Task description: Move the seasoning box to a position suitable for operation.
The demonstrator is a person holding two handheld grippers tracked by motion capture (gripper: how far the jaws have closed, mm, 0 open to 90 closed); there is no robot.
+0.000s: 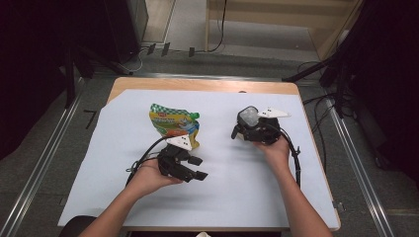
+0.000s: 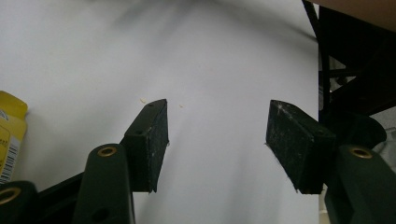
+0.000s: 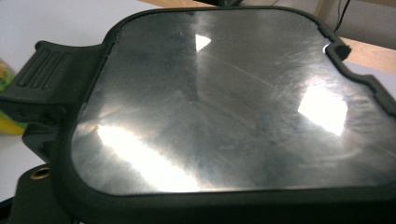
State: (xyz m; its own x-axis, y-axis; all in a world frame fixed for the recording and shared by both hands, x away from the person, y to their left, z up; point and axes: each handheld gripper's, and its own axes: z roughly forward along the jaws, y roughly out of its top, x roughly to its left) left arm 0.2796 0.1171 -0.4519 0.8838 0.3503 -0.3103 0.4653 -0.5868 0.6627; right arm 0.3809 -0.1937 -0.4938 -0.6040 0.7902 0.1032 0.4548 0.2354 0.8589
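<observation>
A yellow and green snack pouch (image 1: pixel 173 123) lies on the white sheet (image 1: pixel 237 182), and its edge shows in the left gripper view (image 2: pixel 9 135). My left gripper (image 1: pixel 198 168) rests low just in front of the pouch, pointing right. It is open, and only bare sheet lies between its pads (image 2: pixel 217 116). My right gripper (image 1: pixel 247 129) is held above the sheet at the right, shut on a flat lid (image 1: pixel 248 117). The lid (image 3: pixel 224 98) has a black rim, a ribbed tab and a scratched, shiny metal face. It hides the right jaws.
The sheet covers a wooden table (image 1: pixel 197 85). Metal rails run along the floor at both sides, with dark stands and cables at the back and right. A black cable (image 1: pixel 296 158) trails from the right gripper along the forearm.
</observation>
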